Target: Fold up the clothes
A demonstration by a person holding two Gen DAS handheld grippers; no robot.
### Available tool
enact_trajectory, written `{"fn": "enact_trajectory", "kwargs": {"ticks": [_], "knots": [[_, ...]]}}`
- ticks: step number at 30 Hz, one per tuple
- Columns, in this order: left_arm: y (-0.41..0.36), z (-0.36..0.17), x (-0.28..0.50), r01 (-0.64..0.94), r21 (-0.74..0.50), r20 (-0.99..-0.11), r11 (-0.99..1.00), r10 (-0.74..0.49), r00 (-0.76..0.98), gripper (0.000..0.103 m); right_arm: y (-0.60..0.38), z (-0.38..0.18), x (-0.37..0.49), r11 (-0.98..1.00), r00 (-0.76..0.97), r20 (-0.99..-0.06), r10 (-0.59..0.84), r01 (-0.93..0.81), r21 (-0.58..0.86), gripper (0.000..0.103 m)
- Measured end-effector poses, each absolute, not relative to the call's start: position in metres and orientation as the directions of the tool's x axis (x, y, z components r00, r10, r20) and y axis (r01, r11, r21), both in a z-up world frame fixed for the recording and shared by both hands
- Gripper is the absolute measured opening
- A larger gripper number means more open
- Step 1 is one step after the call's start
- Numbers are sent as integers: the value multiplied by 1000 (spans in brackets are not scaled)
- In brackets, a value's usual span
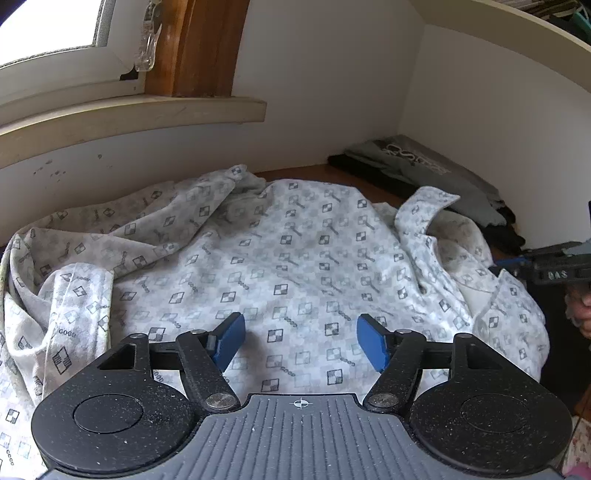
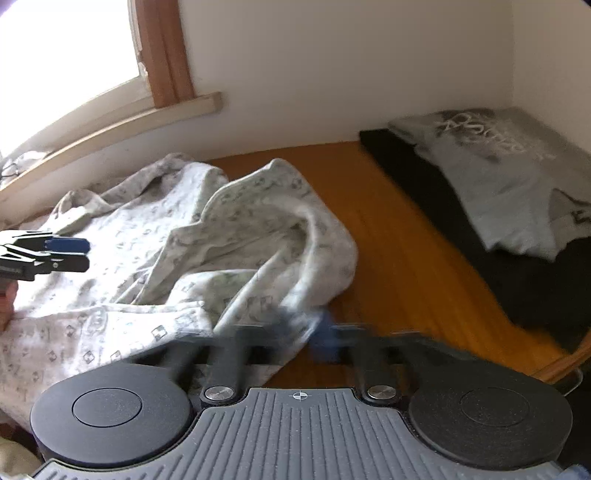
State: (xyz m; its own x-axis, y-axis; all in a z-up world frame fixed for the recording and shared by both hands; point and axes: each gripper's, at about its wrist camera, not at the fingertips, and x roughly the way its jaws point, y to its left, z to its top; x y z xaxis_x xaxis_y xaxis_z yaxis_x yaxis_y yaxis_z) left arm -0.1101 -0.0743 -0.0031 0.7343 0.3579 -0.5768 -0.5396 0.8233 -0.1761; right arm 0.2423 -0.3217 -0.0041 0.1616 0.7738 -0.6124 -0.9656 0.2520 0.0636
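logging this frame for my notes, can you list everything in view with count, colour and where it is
patterned shirt: one, white and grey with dark square prints, spread rumpled across the wooden surface
grey t-shirt: one, grey with pale lettering, folded on top of the black garment in the far right corner
black garment: one, black, flat under the grey t-shirt
wooden surface: one, orange-brown, under all the clothes
window sill: one, beige, on the wall behind the shirt
window: one, bright, wooden frame, upper left
left hand-held gripper: one, black with blue pads, open above the shirt
right hand-held gripper: one, black with blue pads, blurred, at the shirt's near edge
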Motion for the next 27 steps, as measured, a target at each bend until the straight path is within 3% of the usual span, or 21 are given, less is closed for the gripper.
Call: {"fn": "enact_trajectory", "kwargs": {"ticks": [5,7,11,15,20,27], "knots": [[-73,-3,-111,-545,-176,-578,820,362,732,75,-340,10,252,326,247,-583,774,-945,34,1],[-73,-3,-110,-543,-164,-584,824,363,727,76,-347,15,256,356,280,-571,772,-934,23,9],[-76,-3,-105,-549,-124,-595,827,381,708,77,-348,14,257,379,318,-557,768,-925,-5,13],[-77,-3,-102,-554,-100,-601,826,394,695,77,-324,4,246,296,232,-584,778,-955,15,42],[-77,-3,-102,-555,-96,-603,827,395,693,78,-329,2,243,271,187,-604,775,-961,50,42],[-76,-3,-104,-552,-104,-600,828,390,698,79,-345,-9,258,285,82,-637,766,-932,223,42]]}}
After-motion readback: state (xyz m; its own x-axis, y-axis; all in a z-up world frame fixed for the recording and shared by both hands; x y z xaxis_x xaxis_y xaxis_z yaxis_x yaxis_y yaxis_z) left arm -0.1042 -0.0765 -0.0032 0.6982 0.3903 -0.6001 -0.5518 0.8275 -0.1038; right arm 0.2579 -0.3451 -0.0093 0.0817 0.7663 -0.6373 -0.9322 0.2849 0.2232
